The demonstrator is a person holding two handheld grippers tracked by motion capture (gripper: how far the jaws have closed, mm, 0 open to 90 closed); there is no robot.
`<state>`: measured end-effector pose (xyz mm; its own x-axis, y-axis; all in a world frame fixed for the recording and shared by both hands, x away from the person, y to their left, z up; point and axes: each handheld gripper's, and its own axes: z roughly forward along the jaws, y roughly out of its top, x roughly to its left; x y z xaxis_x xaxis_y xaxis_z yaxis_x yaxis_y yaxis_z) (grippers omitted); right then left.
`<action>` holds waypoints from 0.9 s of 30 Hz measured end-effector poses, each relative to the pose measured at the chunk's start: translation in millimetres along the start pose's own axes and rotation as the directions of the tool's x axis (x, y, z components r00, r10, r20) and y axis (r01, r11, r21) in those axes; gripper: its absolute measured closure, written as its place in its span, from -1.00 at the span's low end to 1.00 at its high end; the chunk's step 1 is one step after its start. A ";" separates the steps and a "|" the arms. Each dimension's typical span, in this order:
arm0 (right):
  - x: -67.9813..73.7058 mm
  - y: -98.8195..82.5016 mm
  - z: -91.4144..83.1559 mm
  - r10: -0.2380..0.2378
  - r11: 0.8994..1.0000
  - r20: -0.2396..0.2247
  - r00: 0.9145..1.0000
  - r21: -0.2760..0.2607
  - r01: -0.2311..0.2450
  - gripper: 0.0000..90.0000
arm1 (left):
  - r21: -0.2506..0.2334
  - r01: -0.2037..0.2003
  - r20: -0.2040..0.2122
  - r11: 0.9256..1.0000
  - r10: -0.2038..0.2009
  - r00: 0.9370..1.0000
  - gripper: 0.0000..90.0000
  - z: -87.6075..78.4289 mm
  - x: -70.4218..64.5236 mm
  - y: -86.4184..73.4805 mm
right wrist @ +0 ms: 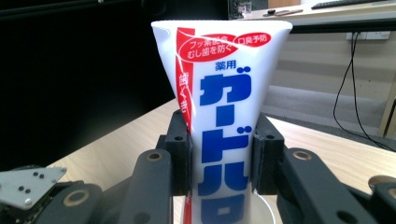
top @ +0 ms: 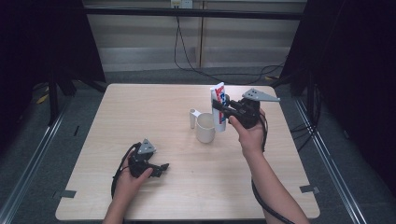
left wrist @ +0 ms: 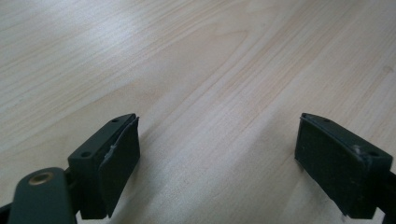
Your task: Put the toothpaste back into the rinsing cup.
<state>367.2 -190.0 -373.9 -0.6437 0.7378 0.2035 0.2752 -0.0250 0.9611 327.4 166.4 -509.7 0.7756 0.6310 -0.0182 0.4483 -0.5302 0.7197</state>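
While the right hand-held gripper (right wrist: 222, 158) pinches it right of centre, the toothpaste tube (right wrist: 223, 116) stands upright, crimped end up, over the cup (top: 205, 127).

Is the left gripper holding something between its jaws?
No, in the left gripper view the left gripper has its jaws wide apart, and between them lies bare wooden table.
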 end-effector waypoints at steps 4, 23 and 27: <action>0.3 0.3 3.6 -0.006 1.000 0.002 1.000 -0.014 0.006 0.47 | 0.000 0.000 0.000 1.000 0.000 1.000 -0.69 0.0 0.0 0.0; -2.1 0.7 26.7 -0.018 1.000 0.034 0.999 -0.020 0.019 0.47 | 0.000 0.001 0.000 1.000 -0.001 1.000 -0.69 0.0 0.0 0.0; -4.2 0.6 32.0 -0.023 0.999 0.042 0.999 -0.024 0.024 0.47 | 0.000 0.001 0.000 1.000 -0.001 1.000 -0.69 0.0 0.0 0.0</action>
<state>392.9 -171.5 -380.1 -0.6190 0.7661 0.1731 0.2421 -0.0236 0.9700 327.4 166.4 -509.7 0.7754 0.6312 -0.0191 0.4488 -0.5296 0.7198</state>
